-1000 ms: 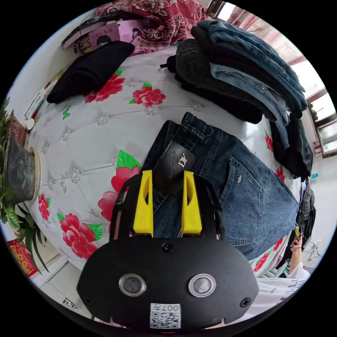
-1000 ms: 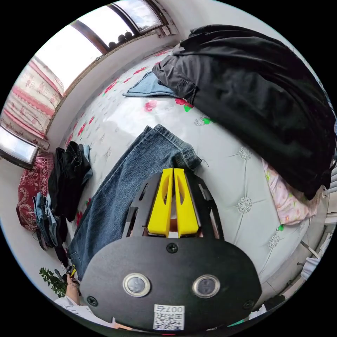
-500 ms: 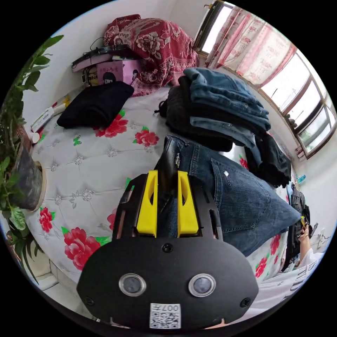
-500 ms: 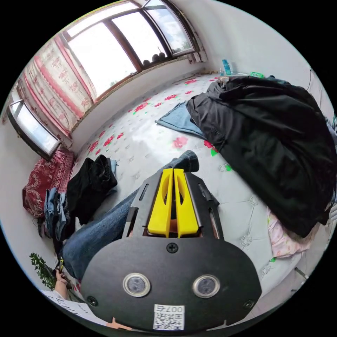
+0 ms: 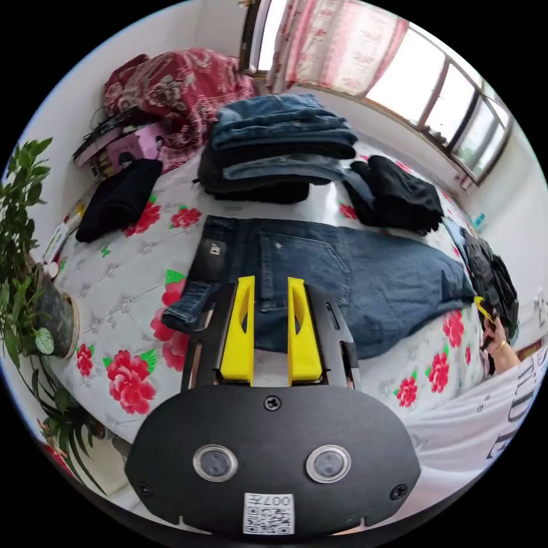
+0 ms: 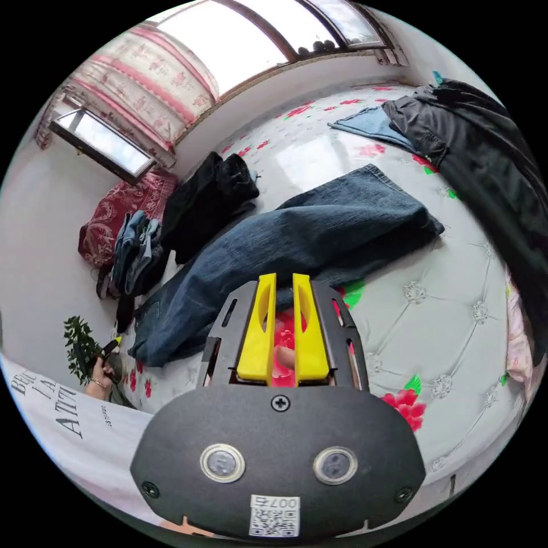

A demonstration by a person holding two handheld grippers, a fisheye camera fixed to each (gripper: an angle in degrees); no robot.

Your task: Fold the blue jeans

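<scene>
The dark blue denim jeans [image 5: 319,274] lie spread flat on the white quilted bed cover with red flowers [image 5: 114,274], in front of a stack of folded denim clothes [image 5: 274,148]. The left claw [image 5: 269,285] hovers over the waist end, yellow jaws apart and empty. The right claw [image 6: 284,282] hangs above the leg, jaws slightly parted, holding nothing.
</scene>
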